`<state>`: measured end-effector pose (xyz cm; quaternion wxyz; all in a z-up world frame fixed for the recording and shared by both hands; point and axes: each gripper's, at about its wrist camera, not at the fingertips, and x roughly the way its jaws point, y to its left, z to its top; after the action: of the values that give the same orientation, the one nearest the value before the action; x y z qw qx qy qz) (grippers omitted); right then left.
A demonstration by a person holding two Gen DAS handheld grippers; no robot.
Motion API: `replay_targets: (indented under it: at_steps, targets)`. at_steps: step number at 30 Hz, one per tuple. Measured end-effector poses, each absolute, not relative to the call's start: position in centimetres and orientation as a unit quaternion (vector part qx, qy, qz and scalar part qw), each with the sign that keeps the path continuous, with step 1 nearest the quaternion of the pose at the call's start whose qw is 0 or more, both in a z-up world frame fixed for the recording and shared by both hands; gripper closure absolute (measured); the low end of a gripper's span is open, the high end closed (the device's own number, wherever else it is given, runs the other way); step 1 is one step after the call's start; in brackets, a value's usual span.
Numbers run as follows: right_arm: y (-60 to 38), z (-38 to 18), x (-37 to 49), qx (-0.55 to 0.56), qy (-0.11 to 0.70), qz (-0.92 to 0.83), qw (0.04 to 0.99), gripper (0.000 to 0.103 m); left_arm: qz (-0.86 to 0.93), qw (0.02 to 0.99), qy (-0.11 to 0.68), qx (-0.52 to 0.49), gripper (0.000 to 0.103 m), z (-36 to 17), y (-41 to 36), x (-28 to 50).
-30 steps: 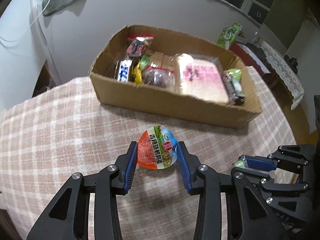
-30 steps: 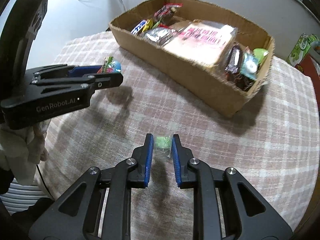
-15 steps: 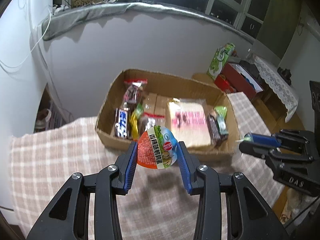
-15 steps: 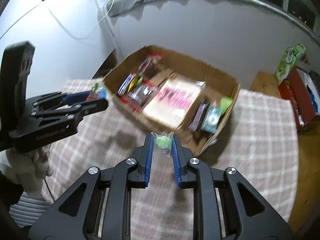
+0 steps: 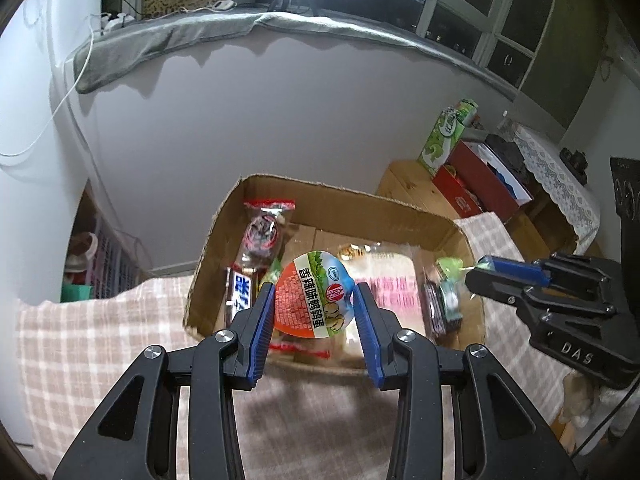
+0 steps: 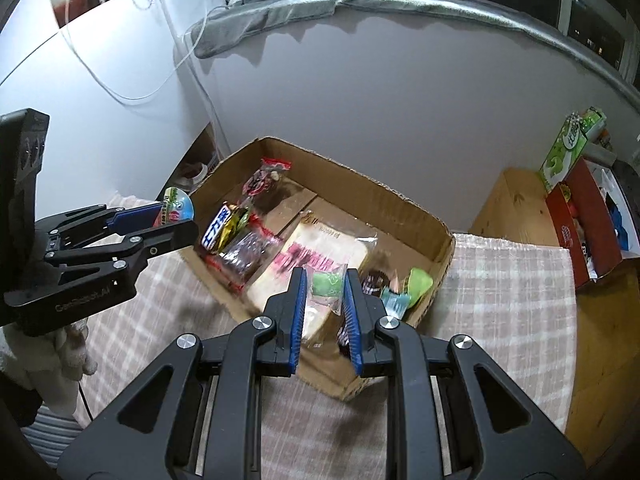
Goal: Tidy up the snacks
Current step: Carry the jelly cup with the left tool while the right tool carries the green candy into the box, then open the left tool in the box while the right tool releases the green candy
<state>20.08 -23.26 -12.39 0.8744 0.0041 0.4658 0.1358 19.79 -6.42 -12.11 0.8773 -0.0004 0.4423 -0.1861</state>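
Note:
My left gripper (image 5: 314,300) is shut on a round orange-and-blue snack cup (image 5: 312,294) and holds it above the near wall of the cardboard box (image 5: 224,224). My right gripper (image 6: 324,286) is shut on a small clear packet with a green candy (image 6: 325,283), held above the box's near right part (image 6: 444,240). The box holds several snacks: a pink-labelled bread pack (image 6: 316,252), a blue chocolate bar (image 5: 243,294), a dark red-edged bag (image 5: 262,232). Each gripper shows in the other's view, the left (image 6: 168,220), the right (image 5: 486,268).
The box stands on a table with a pink checked cloth (image 5: 80,340), close to a grey wall. A wooden side table (image 6: 520,208) at the right carries a red box (image 6: 576,220) and a green carton (image 6: 568,148).
Both grippers have risen and moved forward with their snacks, from low over the cloth to above the box. The grips have not changed.

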Motion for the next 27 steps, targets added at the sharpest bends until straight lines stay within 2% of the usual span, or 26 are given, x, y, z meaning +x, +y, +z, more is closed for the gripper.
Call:
replay_targets:
  at_steps: [17,21,22,24,25,26,27]
  targets:
    - [-23.3,-15.8,23.1,0.005,0.509,0.132,0.851,0.084,-0.179,0.864,0.47,0.015,0.065,-14.2,-7.5,22.1]
    - [-23.4,-15.8,23.3,0.005,0.507,0.127,0.853,0.082,-0.176,0.867,0.466,0.016,0.06,-13.8,-7.5,22.1]
    - [-23.4,-15.7,23.2,0.005,0.505,0.124,0.854,0.079,-0.177,0.867,0.465,0.016,0.058,-13.8,-7.5,22.2]
    - [-23.5,-15.5,23.1,0.001,0.5,0.119,0.858,0.063,-0.175,0.868,0.464,0.018,0.046,-13.7,-7.5,22.3]
    - [-23.6,-15.3,23.1,-0.001,0.497,0.116,0.86,0.044,-0.172,0.87,0.462,0.02,0.043,-13.6,-7.5,22.3]
    - [-23.6,-15.1,22.9,-0.003,0.493,0.115,0.863,0.033,-0.168,0.872,0.46,0.022,0.039,-13.5,-7.5,22.3]
    - [-23.6,-14.9,22.8,-0.006,0.489,0.113,0.865,0.032,-0.167,0.872,0.46,0.023,0.036,-13.5,-7.5,22.4]
